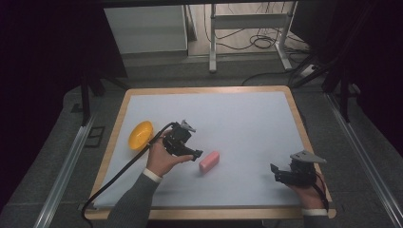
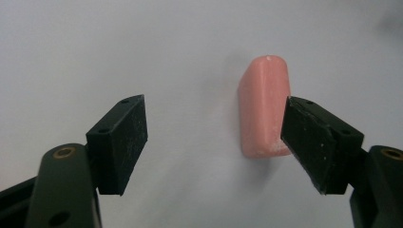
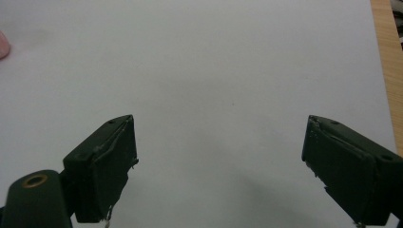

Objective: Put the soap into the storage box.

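Right gripper (image 1: 280,174): nearest the camera, near the front right of the table, jaws spread wide over bare white sheet (image 3: 228,71); it holds nothing.
Left gripper (image 1: 194,155): jaws released and wide, nothing held; in the left gripper view its right jaw stands at the soap's side, whether touching cannot be told, and the left jaw is well apart.
Pink soap bar (image 2: 264,107): lies flat on the sheet, front of centre, just beside the left gripper's tips.
Step in hand: judged a reach to grasp the soap.
Doing it well: shift sideways until the bar sits midway between the jaws, then lower and close across its narrow sides.
Yellow bowl (image 1: 140,134): farther off at the left edge, a likely destination.
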The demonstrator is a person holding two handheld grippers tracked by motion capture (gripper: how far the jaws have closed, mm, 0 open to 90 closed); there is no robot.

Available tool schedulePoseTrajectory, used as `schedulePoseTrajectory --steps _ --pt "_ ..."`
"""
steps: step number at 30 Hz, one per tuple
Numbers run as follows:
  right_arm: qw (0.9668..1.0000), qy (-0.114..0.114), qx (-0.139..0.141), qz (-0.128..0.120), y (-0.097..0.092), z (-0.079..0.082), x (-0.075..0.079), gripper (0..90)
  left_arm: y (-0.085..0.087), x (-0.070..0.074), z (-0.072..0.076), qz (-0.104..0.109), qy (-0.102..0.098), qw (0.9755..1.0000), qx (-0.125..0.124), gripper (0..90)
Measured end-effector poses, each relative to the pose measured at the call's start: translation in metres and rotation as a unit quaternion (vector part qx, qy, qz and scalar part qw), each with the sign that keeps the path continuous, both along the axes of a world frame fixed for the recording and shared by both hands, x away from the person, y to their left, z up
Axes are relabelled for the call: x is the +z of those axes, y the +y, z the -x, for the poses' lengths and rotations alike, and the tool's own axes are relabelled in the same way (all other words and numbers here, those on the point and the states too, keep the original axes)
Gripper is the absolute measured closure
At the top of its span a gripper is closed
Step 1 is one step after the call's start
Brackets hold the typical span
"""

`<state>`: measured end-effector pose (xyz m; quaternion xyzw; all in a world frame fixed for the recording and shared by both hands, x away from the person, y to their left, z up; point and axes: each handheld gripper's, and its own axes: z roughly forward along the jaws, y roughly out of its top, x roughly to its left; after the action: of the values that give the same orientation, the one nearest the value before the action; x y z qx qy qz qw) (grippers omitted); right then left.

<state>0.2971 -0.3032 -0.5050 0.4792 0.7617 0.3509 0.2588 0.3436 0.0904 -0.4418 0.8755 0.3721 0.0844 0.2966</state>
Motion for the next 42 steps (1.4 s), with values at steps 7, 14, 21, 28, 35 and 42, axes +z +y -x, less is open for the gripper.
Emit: schedulePoseTrajectory --steps 7,14,21,28,35,42 --pt "1.0 0.003 -0.001 0.001 -0.001 -0.001 -0.001 11.1 -0.02 -0.002 0.003 -0.007 0.005 0.9997 -0.021 23.8" --pt "1.0 0.004 -0.001 0.002 -0.001 -0.001 -0.002 11.1 -0.036 -0.009 0.004 -0.022 0.011 0.9992 -0.03 23.5" --pt "1.0 0.006 -0.003 0.003 -0.002 -0.001 -0.003 11.1 -0.044 -0.02 0.001 -0.026 0.026 0.9989 -0.031 24.3" --pt "0.9999 0.011 0.0 0.004 0.001 -0.002 -0.005 11.0 -0.056 -0.04 -0.003 -0.039 0.044 0.9979 -0.026 28.9" --pt "0.9999 0.012 -0.001 0.005 0.0 -0.003 -0.006 11.0 -0.059 -0.044 -0.005 -0.034 0.041 0.9984 -0.017 37.0" --pt "0.9999 0.011 0.001 0.006 0.001 -0.002 -0.006 11.0 -0.062 -0.05 -0.005 -0.036 0.047 0.9982 -0.014 43.3"
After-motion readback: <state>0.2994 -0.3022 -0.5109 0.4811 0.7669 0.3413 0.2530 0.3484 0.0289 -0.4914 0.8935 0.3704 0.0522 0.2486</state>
